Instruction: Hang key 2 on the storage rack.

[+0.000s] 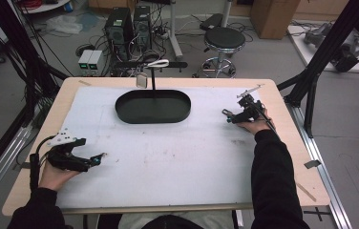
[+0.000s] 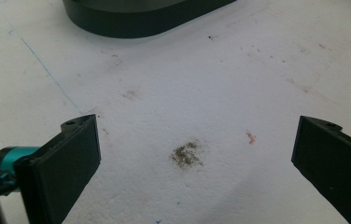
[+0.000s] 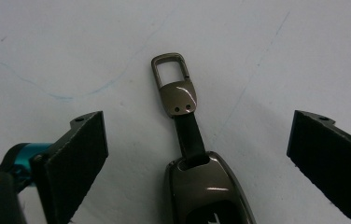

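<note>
Right up close in the right gripper view: key fob (image 3: 208, 191), metallic grey-brown, cut off by the bottom edge, black strap running up to a clasp (image 3: 174, 81) lying flat on the white mat (image 3: 71, 46). Sits between the right gripper (image 3: 197, 154) jaws, spread wide, touching neither. From above, same right gripper (image 1: 237, 114) at the mat's far right, fob too small to make out there. Left gripper (image 2: 197, 154) likewise gaping, over a dirty smudge (image 2: 186, 154) and bare mat. Seen from the high view, left gripper (image 1: 96, 160) low at the near left. Black oval tray (image 1: 120, 102) at the far centre, only its rim clipped into the left gripper view.
</note>
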Motion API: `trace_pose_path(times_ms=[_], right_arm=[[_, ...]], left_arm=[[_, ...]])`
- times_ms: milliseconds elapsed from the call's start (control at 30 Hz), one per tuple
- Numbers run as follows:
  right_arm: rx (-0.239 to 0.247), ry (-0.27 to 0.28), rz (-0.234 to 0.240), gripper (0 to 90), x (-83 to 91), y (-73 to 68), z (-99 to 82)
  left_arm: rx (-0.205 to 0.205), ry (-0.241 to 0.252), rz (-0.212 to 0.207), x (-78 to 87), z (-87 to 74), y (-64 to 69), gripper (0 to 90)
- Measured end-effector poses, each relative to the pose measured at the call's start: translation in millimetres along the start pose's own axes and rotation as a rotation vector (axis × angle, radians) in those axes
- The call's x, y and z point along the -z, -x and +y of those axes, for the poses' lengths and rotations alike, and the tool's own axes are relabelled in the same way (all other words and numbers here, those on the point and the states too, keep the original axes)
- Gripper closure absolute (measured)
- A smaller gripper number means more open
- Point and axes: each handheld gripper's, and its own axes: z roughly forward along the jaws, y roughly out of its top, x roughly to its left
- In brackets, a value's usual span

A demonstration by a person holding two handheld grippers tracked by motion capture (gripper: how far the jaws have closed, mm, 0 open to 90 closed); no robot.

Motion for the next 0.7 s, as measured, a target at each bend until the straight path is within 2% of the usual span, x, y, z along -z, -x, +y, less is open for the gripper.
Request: trace_pose_path(times_ms=[100,167,367,433,533,567,600,700], right_arm=[[-0.007,-0.01,0.016,9.7,-2.8,3.5,-1.7],[-0.004,-0.028,0.055,21.2,-3.8,4.0,-2.4],[0.038,-0.047,0.037,37.1,-7.2,-3.2,-0.4],[0.04,-0.053,0.051,43.2,-8.6,-3.3,-0.1],[0.029,-0.055,0.045,59.9,-6.5,-2.1,0.0],[0.023,-0.056,0.041,70.2,-5.9,-2.4,0.1],[0.025,-0.063,0.04,76.0,-4.8,-2.6,0.2],[0.011,-0.069,0.032,85.5,-3.2,-5.0,0.9]], left_arm=[[0.005,-0.002,0.002,-0.5,-0.5,-0.1,1.7],[0.0,-0.006,0.0,-0.5,-0.4,-0.1,1.7],[0.004,-0.004,-0.001,-0.8,-0.6,0.4,1.7],[0.004,-0.005,-0.001,-0.9,-0.6,0.4,1.7],[0.005,-0.005,-0.002,-0.7,-0.7,0.5,1.7],[0.001,-0.008,-0.001,-0.4,-0.7,0.2,1.7],[0.002,-0.007,0.0,-0.1,-0.8,0.2,1.7],[0.005,-0.006,0.002,0.2,-1.3,0.2,1.7]])
